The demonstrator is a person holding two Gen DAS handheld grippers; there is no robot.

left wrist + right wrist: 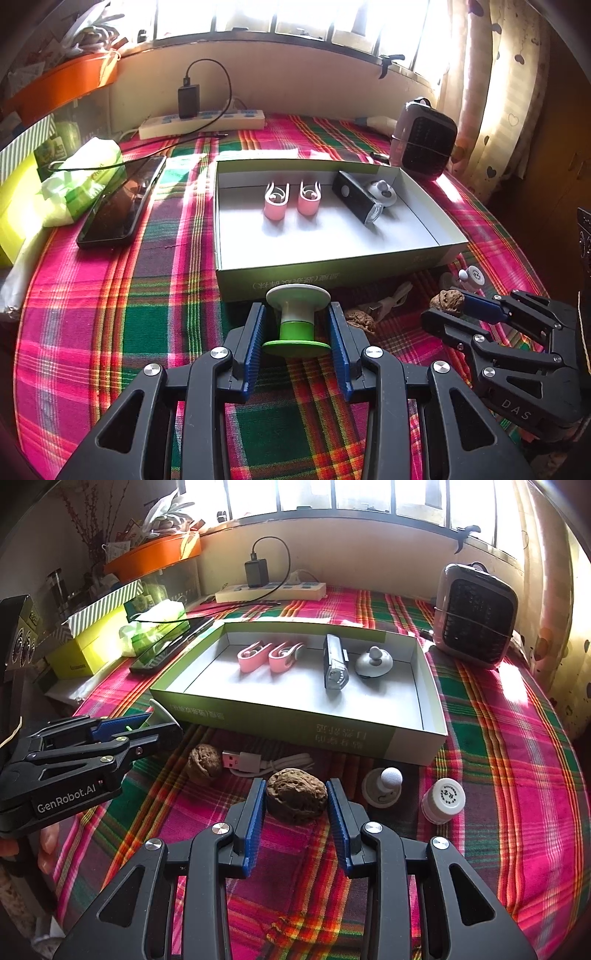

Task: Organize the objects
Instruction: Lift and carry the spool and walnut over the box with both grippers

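The left hand-held gripper (297, 325) is clamped on a green-and-white spool (297, 321), held just near of the open box (332, 273) on the plaid worktop (147, 314). The right hand-held gripper (296, 797) grips a walnut (296, 795) between its blue pads, near the box's front wall; a second walnut (203, 763) lies to its left.
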